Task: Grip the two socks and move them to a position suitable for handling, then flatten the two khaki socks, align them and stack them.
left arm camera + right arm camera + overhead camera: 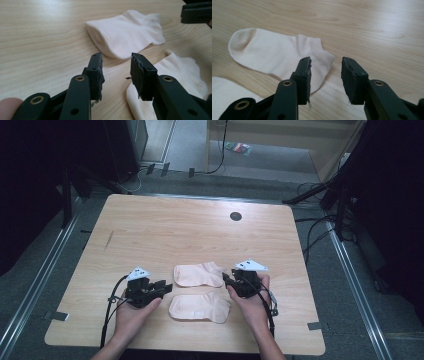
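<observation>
Two pale pink ankle socks lie flat side by side near the table's front: the far sock (pixel 198 274) (pixel 125 33) (pixel 277 55) and the near sock (pixel 199 307) (pixel 172 82) (pixel 227 97). My left gripper (pixel 164 287) (pixel 116 72) sits just left of the socks, jaws apart with only bare wood between them. On the right of the socks, my right gripper (pixel 228 281) (pixel 325 75) is open too, nothing between its pads, with the far sock's cuff just beyond its left jaw.
The wooden table (pixel 165 227) has a round black grommet (pixel 235 216) at the back. Cables trail from both grippers over the front edge. Dark stands and cables surround the table on the floor.
</observation>
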### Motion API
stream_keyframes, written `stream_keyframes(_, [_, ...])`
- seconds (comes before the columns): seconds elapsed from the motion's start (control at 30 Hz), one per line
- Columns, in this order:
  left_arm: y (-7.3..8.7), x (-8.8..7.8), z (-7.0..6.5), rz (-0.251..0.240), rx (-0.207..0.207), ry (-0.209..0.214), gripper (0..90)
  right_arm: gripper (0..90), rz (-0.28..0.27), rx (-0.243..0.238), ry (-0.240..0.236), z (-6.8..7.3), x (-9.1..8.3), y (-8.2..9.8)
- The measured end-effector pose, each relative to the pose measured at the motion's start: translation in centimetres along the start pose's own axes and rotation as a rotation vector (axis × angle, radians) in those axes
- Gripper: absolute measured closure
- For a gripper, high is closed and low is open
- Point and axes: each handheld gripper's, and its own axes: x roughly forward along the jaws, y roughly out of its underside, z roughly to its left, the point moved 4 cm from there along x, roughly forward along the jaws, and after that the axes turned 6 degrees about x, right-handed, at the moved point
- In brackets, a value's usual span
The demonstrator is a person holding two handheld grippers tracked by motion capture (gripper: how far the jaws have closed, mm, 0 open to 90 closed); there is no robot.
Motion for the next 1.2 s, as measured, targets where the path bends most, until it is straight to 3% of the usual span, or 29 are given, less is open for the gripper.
stream_keyframes(0.3, [-2.0,1.6,-0.1,0.012,-0.008,0.006,59.5,52.9,0.024,0.037,0.003,-0.9,2.2,-0.2])
stream_keyframes(0.5, [-2.6,2.3,-0.2,0.023,-0.017,0.009,58.0,48.6,0.035,0.026,-0.006,-0.6,3.2,-0.3])
stream_keyframes(0.63, [-2.9,2.6,-0.3,0.016,-0.005,-0.034,53.4,48.6,0.031,0.026,-0.004,-0.5,3.6,-0.5])
stream_keyframes(1.0, [-3.2,3.4,-0.1,0.03,-0.019,-0.023,54.6,51.7,0.043,0.016,-0.021,-0.3,4.0,-0.3])
stream_keyframes(1.2, [-3.1,3.6,0.2,0.045,-0.023,-0.042,55.9,54.7,0.043,0.022,-0.024,-0.4,4.1,-0.3])
